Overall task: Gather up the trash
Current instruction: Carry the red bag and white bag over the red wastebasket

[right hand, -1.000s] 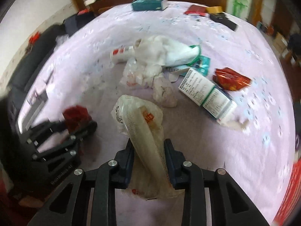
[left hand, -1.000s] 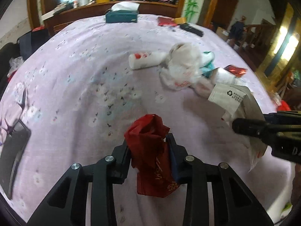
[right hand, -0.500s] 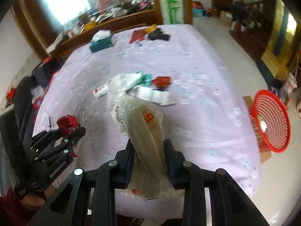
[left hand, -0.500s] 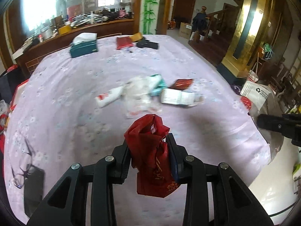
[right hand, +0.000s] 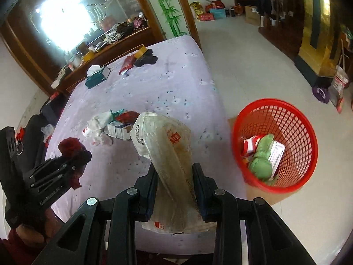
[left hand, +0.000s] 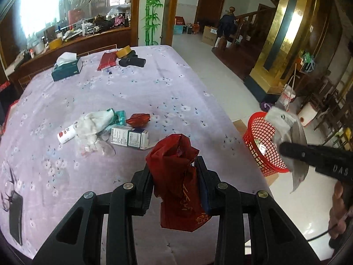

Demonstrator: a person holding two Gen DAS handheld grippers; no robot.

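Fingers (left hand: pixel 148 183) of the left gripper (left hand: pixel 176 176) pinch a red bag (left hand: pixel 176 176); right gripper (right hand: pixel 173 176) pinches a clear wrapper (right hand: pixel 169 154), seemingly greasy, red basket (right hand: pixel 275 110) right of its fingertips.

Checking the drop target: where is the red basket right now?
The red basket stands on the floor just off the bed's right edge, right of centre in both views.

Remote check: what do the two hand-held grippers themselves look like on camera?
Both are matte black plastic with slotted linkage arms and silver pivot bolts. The left hand-held gripper and the right hand-held gripper have dark blue finger pads; white lettering marks their sides.
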